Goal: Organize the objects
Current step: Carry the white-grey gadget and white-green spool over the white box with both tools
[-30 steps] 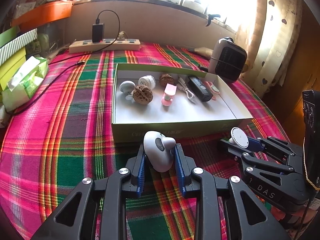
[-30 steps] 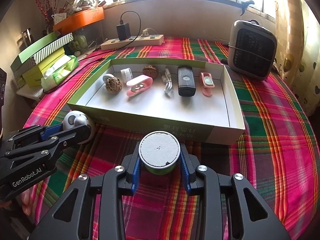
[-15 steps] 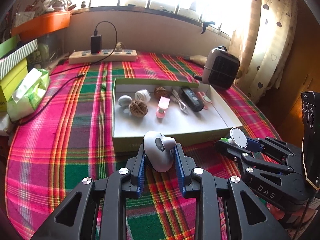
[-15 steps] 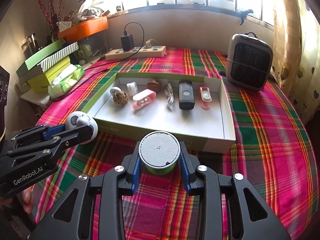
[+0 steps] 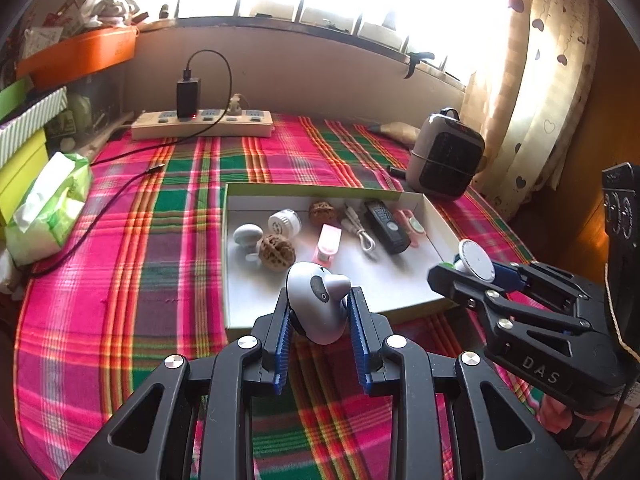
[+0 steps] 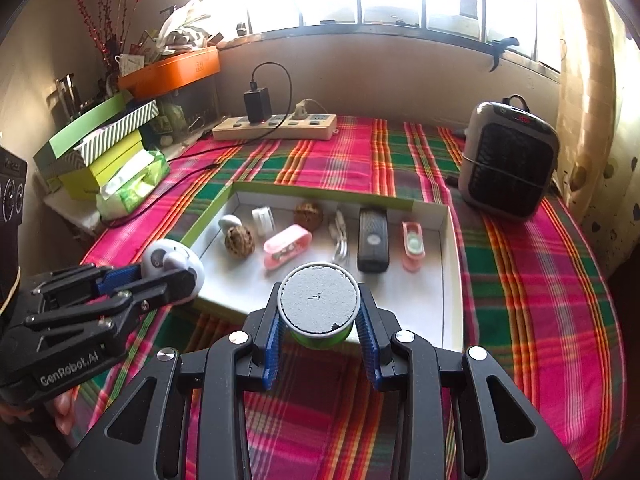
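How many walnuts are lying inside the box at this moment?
2. One walnut lies near the box's left end by the white pebble-like object; the other walnut sits near the far wall.

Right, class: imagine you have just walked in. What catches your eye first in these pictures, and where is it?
Probably the loud pink-and-green plaid cloth covering the table. Next, the shallow box at its middle, with small items lined up along its far side. Nearest the cameras, the left hand-held gripper clamps a grey toy and the right hand-held gripper a green tin.

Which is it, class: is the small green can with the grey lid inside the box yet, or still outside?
Outside. The green can is clamped in the right gripper, held near the box front wall.
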Demonstrator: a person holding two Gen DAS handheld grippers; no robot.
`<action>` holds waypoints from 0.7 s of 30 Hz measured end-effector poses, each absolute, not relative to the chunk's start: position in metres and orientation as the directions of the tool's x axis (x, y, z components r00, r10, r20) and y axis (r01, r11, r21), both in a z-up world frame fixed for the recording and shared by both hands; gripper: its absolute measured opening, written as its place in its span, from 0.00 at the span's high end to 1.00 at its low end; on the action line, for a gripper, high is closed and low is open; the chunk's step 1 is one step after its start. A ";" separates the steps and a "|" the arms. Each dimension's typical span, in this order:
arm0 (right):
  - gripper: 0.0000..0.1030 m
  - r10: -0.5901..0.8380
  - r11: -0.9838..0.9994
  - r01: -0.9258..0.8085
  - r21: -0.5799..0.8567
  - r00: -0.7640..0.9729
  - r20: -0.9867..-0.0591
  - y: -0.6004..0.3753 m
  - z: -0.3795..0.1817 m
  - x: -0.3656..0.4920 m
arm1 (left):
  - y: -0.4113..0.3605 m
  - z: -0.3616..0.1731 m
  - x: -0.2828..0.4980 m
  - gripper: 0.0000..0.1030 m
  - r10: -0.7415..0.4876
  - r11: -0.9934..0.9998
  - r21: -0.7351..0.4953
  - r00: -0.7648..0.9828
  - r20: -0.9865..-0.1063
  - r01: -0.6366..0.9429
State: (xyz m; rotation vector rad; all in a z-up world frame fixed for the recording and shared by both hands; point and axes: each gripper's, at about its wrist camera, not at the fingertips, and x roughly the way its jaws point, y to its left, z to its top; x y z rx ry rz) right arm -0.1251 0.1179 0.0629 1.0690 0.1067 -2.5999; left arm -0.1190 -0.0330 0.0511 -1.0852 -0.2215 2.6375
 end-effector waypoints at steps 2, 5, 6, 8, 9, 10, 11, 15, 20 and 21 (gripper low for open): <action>0.66 -0.281 -0.940 0.337 0.061 -0.658 -0.698 0.117 0.062 -0.133 | -0.032 0.050 -0.125 0.76 0.312 -0.949 -0.243 -0.676 -0.668 -0.199; 0.66 -0.290 -0.934 0.351 0.065 -0.643 -0.709 0.114 0.058 -0.144 | -0.032 0.047 -0.133 0.76 0.308 -0.951 -0.240 -0.667 -0.678 -0.196; 0.66 -0.289 -0.933 0.355 0.060 -0.639 -0.713 0.113 0.056 -0.147 | -0.032 0.046 -0.135 0.76 0.308 -0.951 -0.238 -0.666 -0.679 -0.196; 0.66 -0.291 -0.929 0.365 0.057 -0.630 -0.720 0.111 0.053 -0.154 | -0.031 0.043 -0.139 0.76 0.306 -0.952 -0.236 -0.662 -0.684 -0.196; 0.66 -0.295 -0.927 0.371 0.058 -0.623 -0.725 0.109 0.051 -0.158 | -0.031 0.041 -0.142 0.76 0.308 -0.951 -0.241 -0.656 -0.689 -0.194; 0.66 -0.299 -0.925 0.375 0.062 -0.617 -0.728 0.108 0.050 -0.161 | -0.031 0.039 -0.144 0.76 0.309 -0.951 -0.242 -0.651 -0.693 -0.193; 0.66 -0.304 -0.923 0.379 0.068 -0.610 -0.732 0.107 0.047 -0.165 | -0.031 0.038 -0.147 0.76 0.310 -0.951 -0.243 -0.647 -0.697 -0.193; 0.66 -0.320 -0.915 0.394 0.086 -0.579 -0.750 0.104 0.038 -0.176 | -0.030 0.031 -0.154 0.76 0.307 -0.952 -0.239 -0.630 -0.713 -0.193; 0.66 -0.353 -0.902 0.414 0.125 -0.538 -0.765 0.101 0.029 -0.186 | -0.029 0.024 -0.160 0.76 0.298 -0.955 -0.230 -0.615 -0.730 -0.189; 0.66 -0.355 -0.900 0.416 0.129 -0.532 -0.768 0.101 0.027 -0.188 | -0.029 0.023 -0.161 0.76 0.297 -0.955 -0.229 -0.611 -0.734 -0.190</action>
